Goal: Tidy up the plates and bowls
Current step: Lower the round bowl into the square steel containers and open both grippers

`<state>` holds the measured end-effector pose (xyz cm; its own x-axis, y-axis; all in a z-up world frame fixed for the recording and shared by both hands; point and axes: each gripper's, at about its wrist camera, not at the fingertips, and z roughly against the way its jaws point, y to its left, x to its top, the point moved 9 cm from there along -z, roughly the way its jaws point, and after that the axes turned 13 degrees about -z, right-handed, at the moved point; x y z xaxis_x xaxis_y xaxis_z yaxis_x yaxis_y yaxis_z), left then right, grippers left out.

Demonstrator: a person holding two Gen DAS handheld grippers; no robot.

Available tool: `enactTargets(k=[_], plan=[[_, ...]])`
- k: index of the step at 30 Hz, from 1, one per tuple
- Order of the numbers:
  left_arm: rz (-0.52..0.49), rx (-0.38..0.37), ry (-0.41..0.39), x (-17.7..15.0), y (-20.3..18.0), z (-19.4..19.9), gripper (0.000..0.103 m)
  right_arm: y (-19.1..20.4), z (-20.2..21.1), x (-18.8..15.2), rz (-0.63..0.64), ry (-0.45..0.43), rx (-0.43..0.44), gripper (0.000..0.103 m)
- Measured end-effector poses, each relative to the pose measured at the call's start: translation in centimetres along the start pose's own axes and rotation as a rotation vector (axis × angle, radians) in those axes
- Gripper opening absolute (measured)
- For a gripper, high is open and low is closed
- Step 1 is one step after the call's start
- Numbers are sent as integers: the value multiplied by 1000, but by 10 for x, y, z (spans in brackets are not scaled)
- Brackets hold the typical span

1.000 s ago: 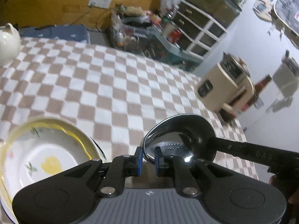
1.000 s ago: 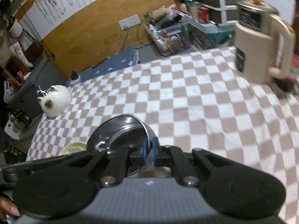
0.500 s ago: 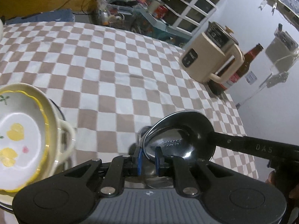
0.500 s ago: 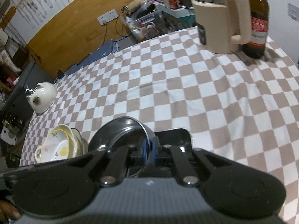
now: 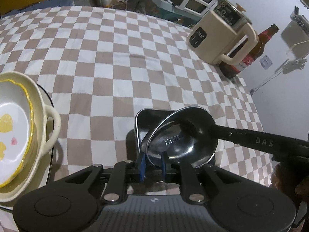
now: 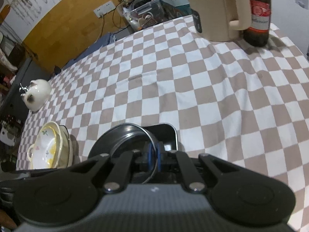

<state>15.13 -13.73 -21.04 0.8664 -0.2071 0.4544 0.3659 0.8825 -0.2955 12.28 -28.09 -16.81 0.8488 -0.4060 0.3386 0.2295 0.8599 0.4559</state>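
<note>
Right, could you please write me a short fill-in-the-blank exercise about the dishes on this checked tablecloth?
1. The round steel bowl is tilted over a ____ rectangular tray.
2. The right gripper is shut on the bowl's ____.
3. The brown glass bottle stands beside the cream electric ____.

Missing words: black; rim; kettle.

i had the table [image 5: 119, 61] under its brown-and-white checked cloth [image 6: 193, 89]. on it sat a black square tray [image 5: 152, 116] near me, stacked cream dishes [image 5: 29, 135] to the left, a beige kettle [image 5: 218, 36] beside a brown bottle [image 5: 253, 50] far right, and a white cat-shaped pot [image 6: 37, 93] far left.
</note>
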Motion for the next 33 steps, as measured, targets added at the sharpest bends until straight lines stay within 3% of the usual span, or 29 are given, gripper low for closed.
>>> enactTargets(k=[19,33], plan=[[-70,-63,66,-6,-13,-8,29,-6,-25,3,52,15,-78,9],[-79,-91,80,-10,-17,-5,29,-6,-37,5,48,13,-84,12]])
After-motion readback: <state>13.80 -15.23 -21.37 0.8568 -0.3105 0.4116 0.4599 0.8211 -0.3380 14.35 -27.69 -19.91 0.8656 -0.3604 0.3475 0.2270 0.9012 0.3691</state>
